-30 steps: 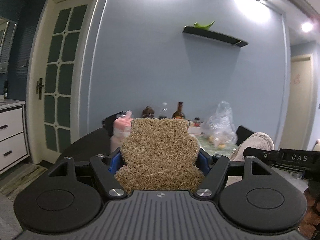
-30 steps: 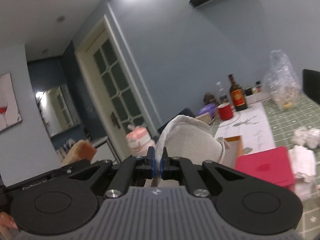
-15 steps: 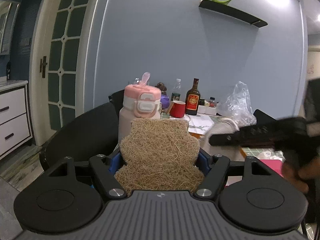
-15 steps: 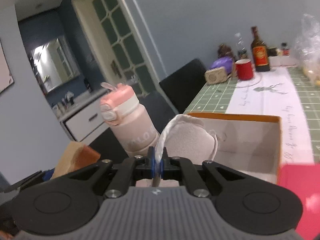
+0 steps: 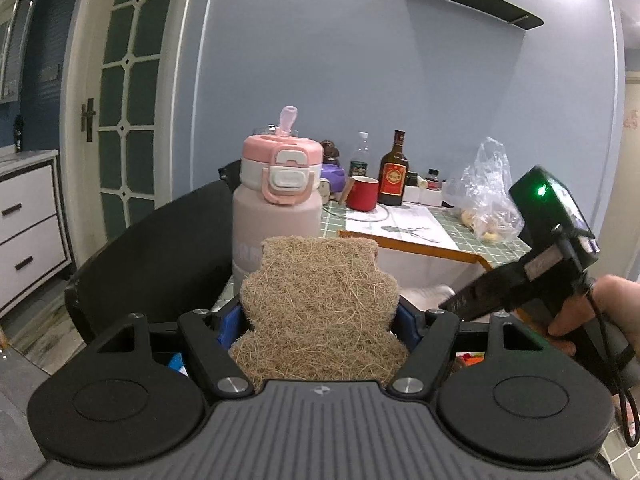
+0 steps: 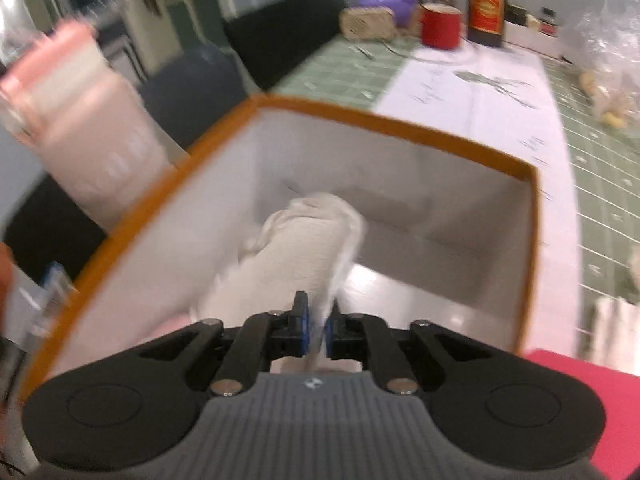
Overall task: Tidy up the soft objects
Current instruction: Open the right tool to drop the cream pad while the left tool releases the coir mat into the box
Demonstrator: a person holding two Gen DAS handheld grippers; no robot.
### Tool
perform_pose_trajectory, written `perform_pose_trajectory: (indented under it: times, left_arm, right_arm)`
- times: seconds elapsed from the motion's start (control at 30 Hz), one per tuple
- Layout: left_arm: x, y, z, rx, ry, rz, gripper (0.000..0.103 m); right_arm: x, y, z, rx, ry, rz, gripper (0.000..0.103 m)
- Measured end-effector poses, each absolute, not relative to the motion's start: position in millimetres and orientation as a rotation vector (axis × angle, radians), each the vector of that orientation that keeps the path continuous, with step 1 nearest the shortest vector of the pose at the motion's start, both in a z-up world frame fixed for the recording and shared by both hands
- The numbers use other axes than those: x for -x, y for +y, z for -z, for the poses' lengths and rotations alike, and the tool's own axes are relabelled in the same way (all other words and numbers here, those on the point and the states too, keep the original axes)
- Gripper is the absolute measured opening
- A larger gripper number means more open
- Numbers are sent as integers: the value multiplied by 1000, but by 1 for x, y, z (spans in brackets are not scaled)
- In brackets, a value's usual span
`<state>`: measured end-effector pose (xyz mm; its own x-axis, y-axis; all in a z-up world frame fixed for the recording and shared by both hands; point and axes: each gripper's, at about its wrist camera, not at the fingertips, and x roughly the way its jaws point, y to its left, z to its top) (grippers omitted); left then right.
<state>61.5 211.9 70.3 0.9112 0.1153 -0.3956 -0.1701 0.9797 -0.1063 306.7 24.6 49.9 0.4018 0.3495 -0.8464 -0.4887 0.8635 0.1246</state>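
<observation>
My left gripper [image 5: 320,320] is shut on a tan fibrous loofah pad [image 5: 320,304], held upright in front of the orange-rimmed white box [image 5: 420,246]. My right gripper [image 6: 316,324] is shut on a white soft cloth [image 6: 304,248] and holds it down inside the box [image 6: 400,124], with the cloth hanging toward the box floor. The right gripper also shows in the left wrist view [image 5: 520,276], reaching into the box from the right. The right wrist view is blurred by motion.
A pink water bottle [image 5: 278,196] stands just left of the box. A red mug [image 5: 362,194], a brown bottle [image 5: 394,170], a plastic bag [image 5: 484,192] and a purple item [image 6: 386,0] sit farther back on the green table [image 6: 600,160]. A pink lid [image 6: 580,392] lies right of the box. Black chairs [image 5: 160,256] stand on the left.
Both grippers have dropped and tilted toward the table. My right gripper has moved forward and down, bringing the white cloth from above the box into it. The left still holds the pad.
</observation>
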Motion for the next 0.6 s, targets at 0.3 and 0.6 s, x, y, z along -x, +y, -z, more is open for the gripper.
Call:
perform_pose_trajectory:
  times: [0.3, 0.6]
  left_arm:
    - [-76, 195, -80, 126, 401, -153, 83]
    - [-123, 174, -74, 110, 506, -51, 83]
  right_arm:
    - [-235, -16, -88, 233, 684, -527, 76]
    - [-217, -53, -73, -58, 444, -569, 81]
